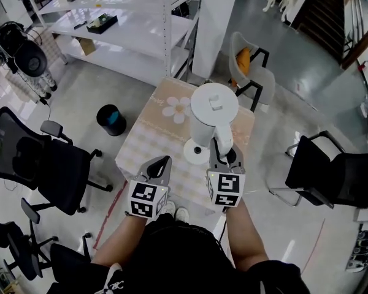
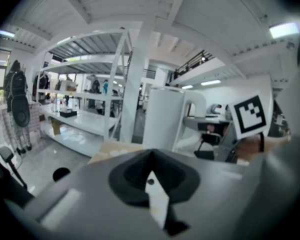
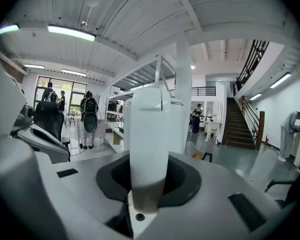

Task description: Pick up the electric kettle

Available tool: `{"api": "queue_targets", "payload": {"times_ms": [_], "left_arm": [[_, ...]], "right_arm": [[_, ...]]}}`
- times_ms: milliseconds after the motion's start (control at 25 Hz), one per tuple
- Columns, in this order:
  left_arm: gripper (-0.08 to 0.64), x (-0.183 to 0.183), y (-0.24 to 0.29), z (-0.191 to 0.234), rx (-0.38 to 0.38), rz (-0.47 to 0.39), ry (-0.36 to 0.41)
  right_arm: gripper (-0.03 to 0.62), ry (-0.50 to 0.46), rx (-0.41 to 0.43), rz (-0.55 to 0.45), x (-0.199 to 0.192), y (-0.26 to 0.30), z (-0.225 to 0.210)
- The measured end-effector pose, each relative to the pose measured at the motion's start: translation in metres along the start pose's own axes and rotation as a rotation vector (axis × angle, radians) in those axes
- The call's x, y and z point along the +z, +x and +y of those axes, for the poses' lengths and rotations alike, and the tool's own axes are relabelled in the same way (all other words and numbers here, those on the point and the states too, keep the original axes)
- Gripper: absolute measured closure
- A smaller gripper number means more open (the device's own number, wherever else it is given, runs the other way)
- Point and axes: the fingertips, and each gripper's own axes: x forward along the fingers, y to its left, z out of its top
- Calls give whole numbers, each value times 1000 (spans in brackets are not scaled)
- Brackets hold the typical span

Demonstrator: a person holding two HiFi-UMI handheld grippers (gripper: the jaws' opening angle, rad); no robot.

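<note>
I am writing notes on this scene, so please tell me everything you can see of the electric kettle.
The electric kettle is white and looks like smooth plastic. It is a tall cylinder with a flat round lid, a small raised tab on top and a handle down one side. It is upright and appears lifted clear of its round white base, which lies on the checked table. Only the right gripper touches it, jaws closed on the handle.

We find no legible word, number or brand name in any view. The only printed signs are black-and-white square code patterns on the left gripper's marker cube (image 1: pixel 148 199) and the right gripper's marker cube (image 1: pixel 225 189); neither carries letters.
</note>
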Motion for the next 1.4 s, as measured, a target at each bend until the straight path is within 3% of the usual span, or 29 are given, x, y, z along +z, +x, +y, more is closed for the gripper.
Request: {"api": "queue_targets", "payload": {"times_ms": [240, 480, 1400], "left_arm": [[560, 44, 6, -15, -38, -97, 24], [560, 64, 8, -21, -50, -147, 36], [558, 73, 10, -35, -111, -153, 70]], "right_arm": [[506, 4, -51, -60, 39, -29, -21], [506, 8, -64, -55, 38, -40, -26], [506, 60, -81, -16, 16, -55, -21]]}}
